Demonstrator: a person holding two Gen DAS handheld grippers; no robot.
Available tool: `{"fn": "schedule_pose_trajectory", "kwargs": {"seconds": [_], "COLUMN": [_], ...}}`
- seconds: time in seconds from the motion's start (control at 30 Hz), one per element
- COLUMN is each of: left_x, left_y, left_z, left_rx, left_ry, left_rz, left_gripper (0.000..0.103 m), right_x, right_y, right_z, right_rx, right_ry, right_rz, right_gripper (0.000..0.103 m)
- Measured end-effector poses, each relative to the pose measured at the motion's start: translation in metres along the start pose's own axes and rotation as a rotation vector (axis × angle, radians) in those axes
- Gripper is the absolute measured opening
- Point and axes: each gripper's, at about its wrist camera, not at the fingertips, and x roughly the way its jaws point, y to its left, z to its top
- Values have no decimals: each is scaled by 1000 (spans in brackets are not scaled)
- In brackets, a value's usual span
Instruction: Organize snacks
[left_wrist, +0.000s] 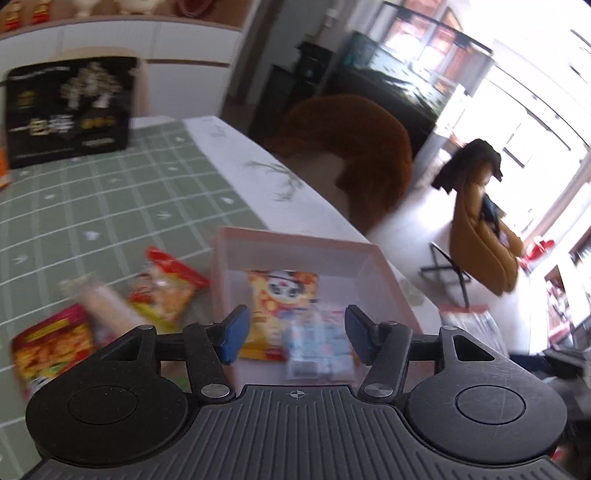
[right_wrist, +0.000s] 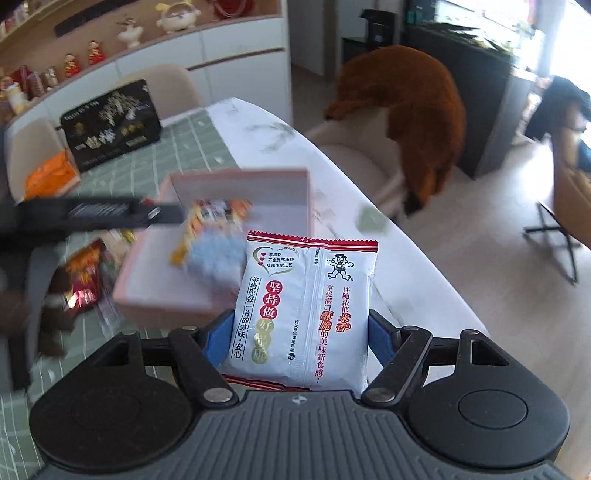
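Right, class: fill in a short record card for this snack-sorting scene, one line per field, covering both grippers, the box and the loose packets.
left gripper: jaws open, empty, above the pink box
right gripper: jaws shut on white rice cracker packet
pink box: holds yellow snack packet and pale blue packet
green checked tablecloth: red and yellow snack packets loose left of the box

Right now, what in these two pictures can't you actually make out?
- Left wrist view: print on the pale blue packet in the pink box, lost to motion blur.
- Left wrist view: loose snacks on the green cloth, smeared.
- Right wrist view: lower edge of the white packet, hidden behind the right gripper.
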Motion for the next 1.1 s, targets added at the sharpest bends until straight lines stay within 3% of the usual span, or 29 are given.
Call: {"fn": "schedule_pose_trajectory", "kwargs": {"seconds": [0.17,0.27,0.37,0.47,0.67,0.83,0.9,1.03,1.07,1.1], "left_x": [-38,-55,-62,-63,-25,34,54,95,103,110], "left_y": [36,67,103,120,114,109,103,87,83,80], "left_z": [-34,-55,-65,-64,-22,18,29,42,44,44], "left_rx": [-102,-173,-258,-291,-282,-276,-232,-33,7,48], "left_ry": [-4,4,18,25,68,71,51,64,78,100], "left_rz": [72,142,217,243,126,219,261,312,312,305], "left_gripper": [62,62,62,62,62,62,62,62,60,50], "right_x": [50,82,94,88,41,13,8,7,8,9], "right_y": [12,22,30,31,30,17,10,-1,-4,-9], "right_z": [62,85,87,75,18,-29,-46,-71,-75,-77], "right_rx": [21,25,19,29,-19,-41,-29,-46,-45,-38], "right_ry": [-58,-55,-37,-31,-14,15,51,94,104,115], "right_rz": [104,68,69,79,57,-12,-13,-56,-67,-73], "right_gripper": [75,75,75,75,75,75,75,75,75,75]}}
